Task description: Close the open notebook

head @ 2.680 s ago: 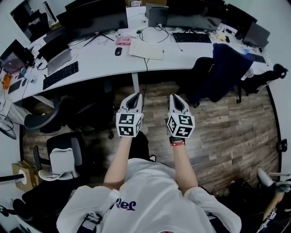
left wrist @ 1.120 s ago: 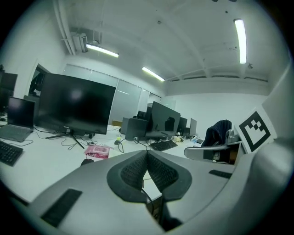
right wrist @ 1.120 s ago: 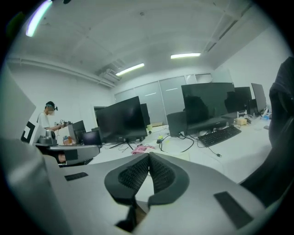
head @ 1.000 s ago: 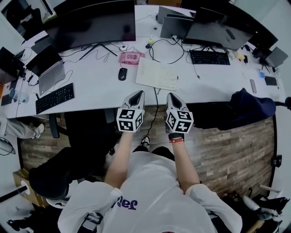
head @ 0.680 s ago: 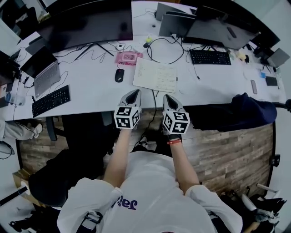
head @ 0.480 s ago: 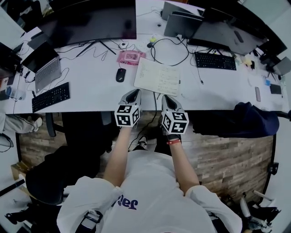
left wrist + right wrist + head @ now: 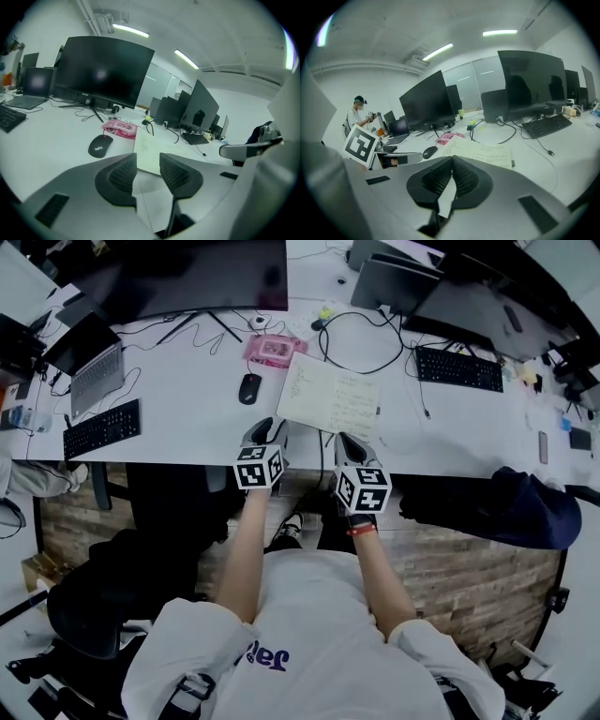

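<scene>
The open notebook lies flat on the white desk, with handwriting on its pages. Both grippers hover over the desk's front edge, just short of the notebook's near edge. My left gripper is near the notebook's left corner. Its jaws are opening, with nothing between them, and the notebook shows through the gap. My right gripper is shut and empty. Its pads meet in front of the notebook.
A black mouse and a pink packet lie left of and behind the notebook. A black cable loops behind it. Monitors, keyboards and a laptop crowd the desk. A chair draped with dark cloth stands at right.
The person has stepped up to the desk. Both grippers have moved forward and down to its front edge, close to the notebook. The left jaws have parted.
</scene>
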